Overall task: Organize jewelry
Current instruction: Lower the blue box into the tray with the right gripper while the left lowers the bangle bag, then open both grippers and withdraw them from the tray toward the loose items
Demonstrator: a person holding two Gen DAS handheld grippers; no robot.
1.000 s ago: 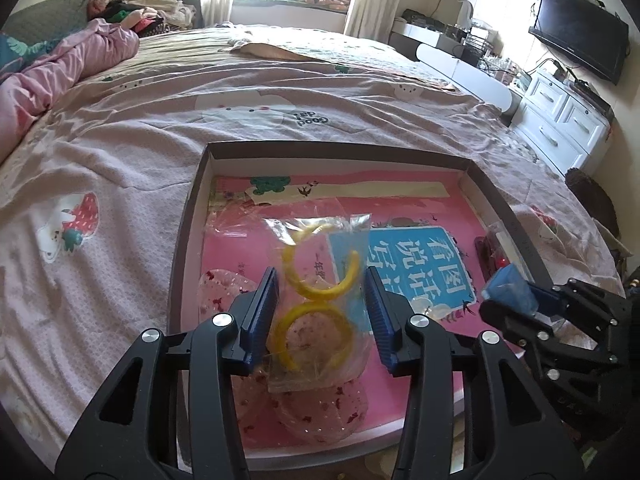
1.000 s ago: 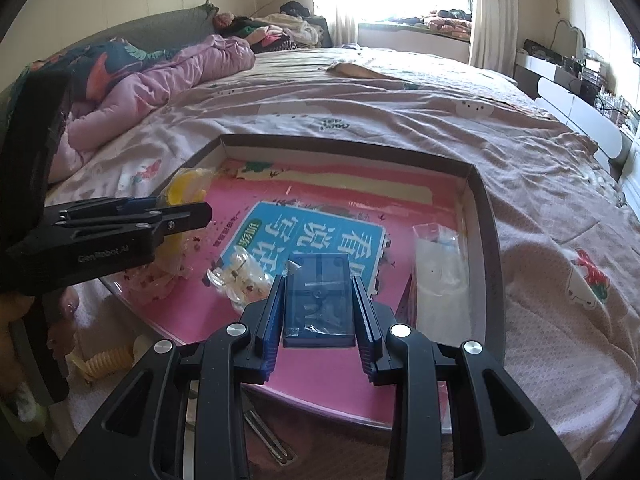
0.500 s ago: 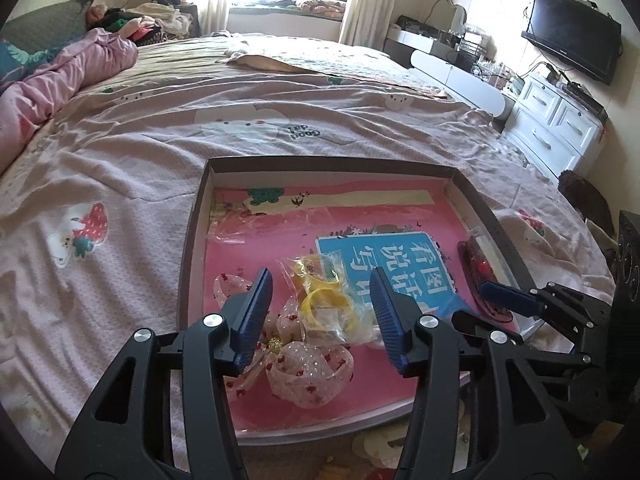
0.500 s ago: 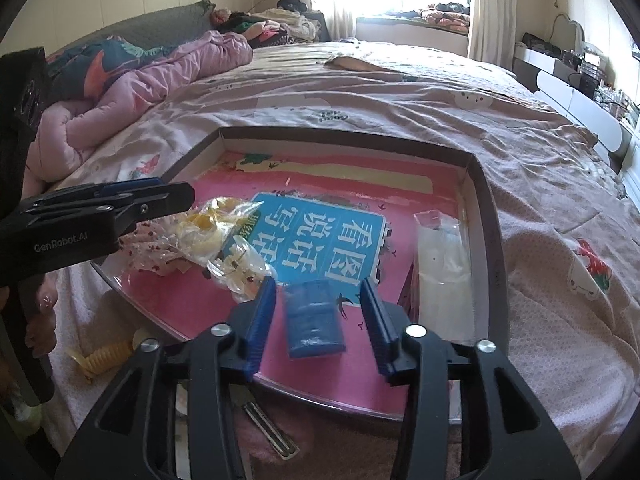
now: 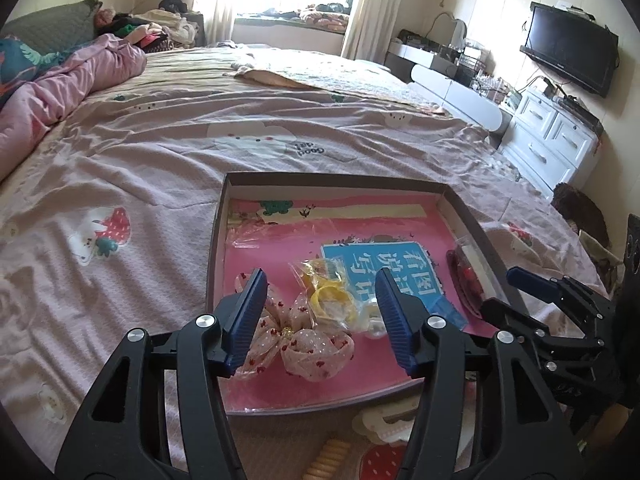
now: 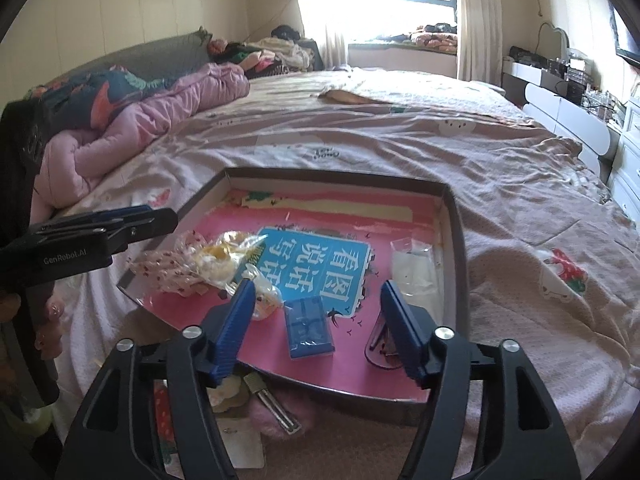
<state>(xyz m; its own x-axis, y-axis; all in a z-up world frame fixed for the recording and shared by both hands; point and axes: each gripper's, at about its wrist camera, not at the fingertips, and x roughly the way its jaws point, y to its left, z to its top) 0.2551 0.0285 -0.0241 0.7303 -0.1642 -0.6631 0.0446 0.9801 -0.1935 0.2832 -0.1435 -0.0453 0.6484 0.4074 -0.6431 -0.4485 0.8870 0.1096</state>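
One shallow dark-rimmed tray (image 5: 468, 216) is seen resting on the pink bedspread (image 5: 160, 152), its floor covered by a pink printed sheet bearing one blue panel with white characters (image 6: 316, 264); two grippers are held over its near edge. The left gripper (image 5: 320, 312) is held with its two blue-padded fingers (image 5: 248, 312) well apart and nothing between them; the right gripper (image 6: 316, 320) is likewise spread wide, with nothing clamped.

Inside the tray the pieces can be counted; one sheer pink bow with red dots (image 5: 304, 340) lies at the near left corner, just beyond the left fingers; one clear bag holding two yellow rings (image 5: 328, 296) lies touching the bow on its right; one small clear bag of pale beads (image 6: 264, 300) sits just beside that; one blue rectangular case (image 6: 308, 326) lies flat on the pink sheet, between the right fingers in that view but untouched; one clear flat bag (image 6: 416, 268) rests against the right wall; one dark red-tinted piece (image 5: 466, 280) lies along the same wall, its nature not told.

Outside the near rim, one metal hair clip (image 6: 272, 404) and one yellow ridged object (image 5: 328, 460) are seen on the bed.
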